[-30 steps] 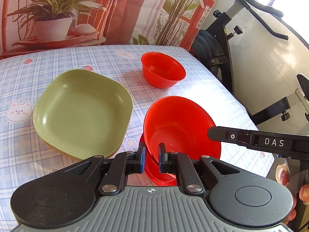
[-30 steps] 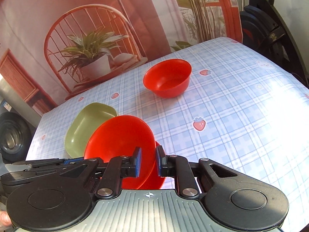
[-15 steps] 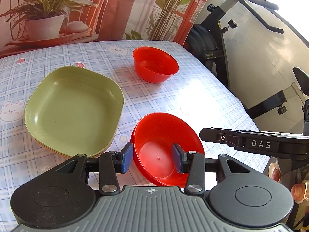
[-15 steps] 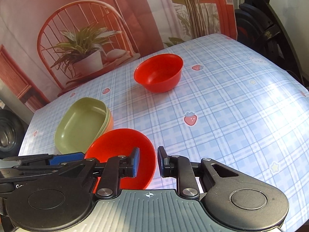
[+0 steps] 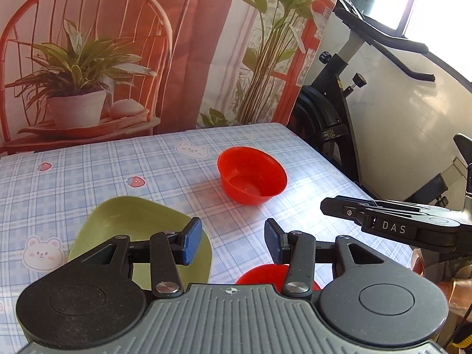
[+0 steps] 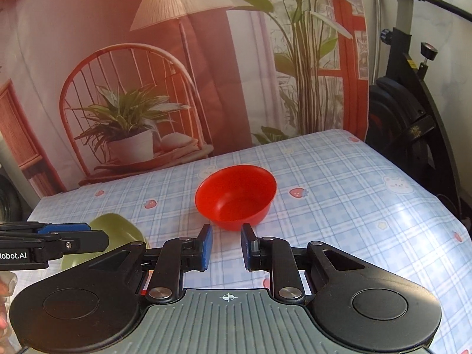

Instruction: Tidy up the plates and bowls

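- The left gripper is wide open and holds nothing; its blue pads hang in the air over the table
- Just under it, right at the near edge, a bit of a red bowl peeks out; most of it is hidden by the gripper, so I cannot tell if it is one bowl or two stacked
- Beside that bowl, on the left, sits the green plate, flat on the checked cloth
- The right gripper is open part way, not as wide as the left one, and it holds nothing too
- Its tips point at the far red bowl, which stands upright by itself near the middle of the table, close in front of the tips but not touching them
- I think the step now is going for this last lone bowl, so it can join the red bowl near the edge
- The next move needs the right gripper to go forward and down, put one finger inside the rim and one outside, then squeeze
- The rim is thin and smooth, so it could slip if the pinch is too light
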`<state>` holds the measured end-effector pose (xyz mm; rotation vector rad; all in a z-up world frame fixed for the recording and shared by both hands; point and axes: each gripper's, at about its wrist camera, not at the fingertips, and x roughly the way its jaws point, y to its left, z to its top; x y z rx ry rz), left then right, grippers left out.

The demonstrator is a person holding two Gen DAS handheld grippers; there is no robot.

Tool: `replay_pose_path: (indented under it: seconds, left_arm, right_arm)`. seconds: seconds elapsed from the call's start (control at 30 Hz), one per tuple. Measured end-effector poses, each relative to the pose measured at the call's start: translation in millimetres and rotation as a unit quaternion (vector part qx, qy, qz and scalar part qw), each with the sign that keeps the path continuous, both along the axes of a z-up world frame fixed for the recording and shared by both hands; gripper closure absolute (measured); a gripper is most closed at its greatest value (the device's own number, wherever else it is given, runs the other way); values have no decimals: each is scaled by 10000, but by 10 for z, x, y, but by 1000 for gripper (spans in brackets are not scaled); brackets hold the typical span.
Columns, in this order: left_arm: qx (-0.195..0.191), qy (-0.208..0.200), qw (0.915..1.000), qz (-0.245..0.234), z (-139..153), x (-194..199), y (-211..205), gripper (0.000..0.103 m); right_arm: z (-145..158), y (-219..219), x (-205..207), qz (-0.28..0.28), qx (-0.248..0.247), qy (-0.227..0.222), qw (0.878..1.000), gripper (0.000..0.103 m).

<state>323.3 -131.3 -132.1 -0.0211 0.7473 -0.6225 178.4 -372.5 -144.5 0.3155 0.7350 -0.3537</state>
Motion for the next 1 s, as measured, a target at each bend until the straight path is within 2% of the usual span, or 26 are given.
replay_pose_path:
  seconds: [0.1, 0.33, 0.67, 0.83, 0.87, 0.93, 0.97, 1.0]
  left_arm:
    - [21, -46, 10000, 18, -2, 102, -75, 54]
    - [89, 56, 9999, 32, -76, 389, -354, 54]
    - [252, 512, 9983, 119, -431, 942, -768, 55]
    - [367, 738, 9965, 101, -578, 1069, -854, 56]
    - [397, 766, 9962, 69, -602, 1093, -879, 57]
    - [473, 799, 9957, 37, -644, 1111, -903, 64]
    - [490, 811, 9955, 19, -658, 1114, -909, 73]
    - [449, 811, 9957, -16, -665, 1120, -912, 77]
  right_arm:
    - [-142, -165, 164, -71, -33, 50, 10000, 83]
    - [-426, -575, 415, -422, 272, -91, 9987, 83]
    - [-786, -865, 653, -532, 413, -166, 9976, 82]
    - [-879, -903, 650, -589, 585, -248, 9962, 86]
    - [-890, -908, 648, -590, 617, -259, 9960, 89]
    - [-905, -915, 643, -617, 671, -256, 9955, 93]
    - [-905, -921, 631, -642, 702, -278, 9951, 94]
    - [-903, -919, 625, -639, 733, -306, 9948, 95]
